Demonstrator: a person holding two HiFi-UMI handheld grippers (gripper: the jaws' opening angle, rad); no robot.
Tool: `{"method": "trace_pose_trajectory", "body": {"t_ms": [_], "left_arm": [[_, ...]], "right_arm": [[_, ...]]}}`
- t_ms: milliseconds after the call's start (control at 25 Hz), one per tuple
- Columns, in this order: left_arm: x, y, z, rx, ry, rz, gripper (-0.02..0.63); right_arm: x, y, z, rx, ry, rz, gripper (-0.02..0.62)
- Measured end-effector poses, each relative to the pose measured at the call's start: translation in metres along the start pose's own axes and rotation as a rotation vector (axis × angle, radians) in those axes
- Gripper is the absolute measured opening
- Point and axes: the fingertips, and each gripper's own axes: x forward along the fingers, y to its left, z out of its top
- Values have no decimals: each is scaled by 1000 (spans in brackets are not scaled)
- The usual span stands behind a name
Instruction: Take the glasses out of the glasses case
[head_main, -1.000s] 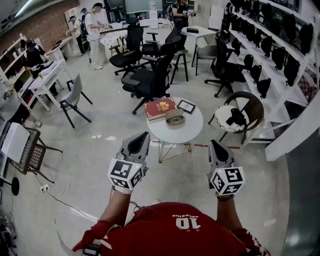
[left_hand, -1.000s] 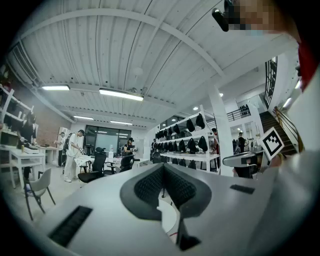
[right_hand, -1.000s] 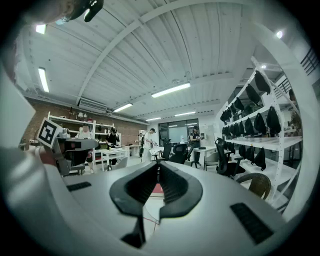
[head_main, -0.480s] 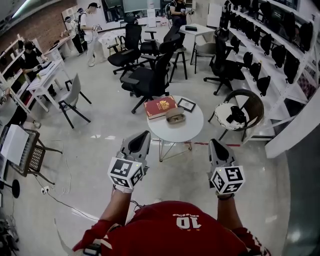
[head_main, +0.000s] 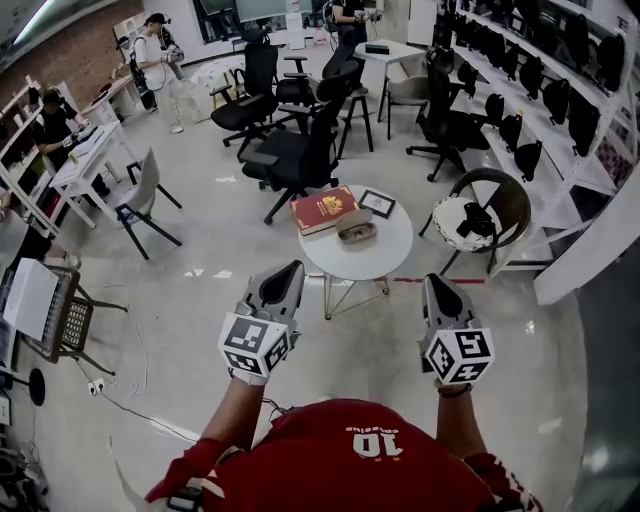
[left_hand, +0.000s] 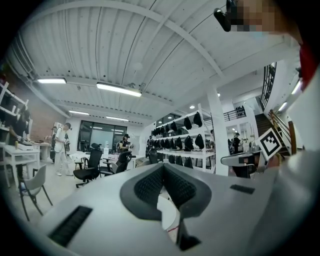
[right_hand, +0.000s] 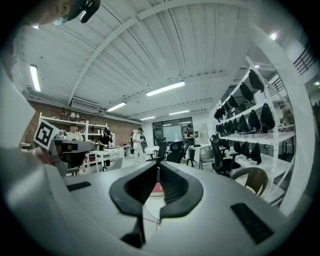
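The head camera sits above the person's shoulders and looks forward and steeply down. It puts the left gripper (head_main: 288, 272) and right gripper (head_main: 434, 285) in the lower middle of the frame, with the round white table (head_main: 385, 262) well beyond them at centre. Each gripper camera rides close behind its own jaws, facing across the room and tilted up, so the ceiling (left_hand: 150, 50) fills the upper half. All three views share the table, the office chairs (head_main: 300, 160) and the white shelves (head_main: 545, 110).

Bright even light from ceiling strip lamps (left_hand: 119, 89), glossy floor (head_main: 180, 290) glare, fisheye-bent edges, dark vignetted corners
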Motion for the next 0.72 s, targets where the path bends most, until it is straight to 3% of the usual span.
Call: {"method": "trace_pose_trajectory", "body": {"t_ms": [720], "left_arm": [[-31,55,-39,-54,13,-14,8]], "right_arm": [[26,53,-29,-71,91,-7,27]]}}
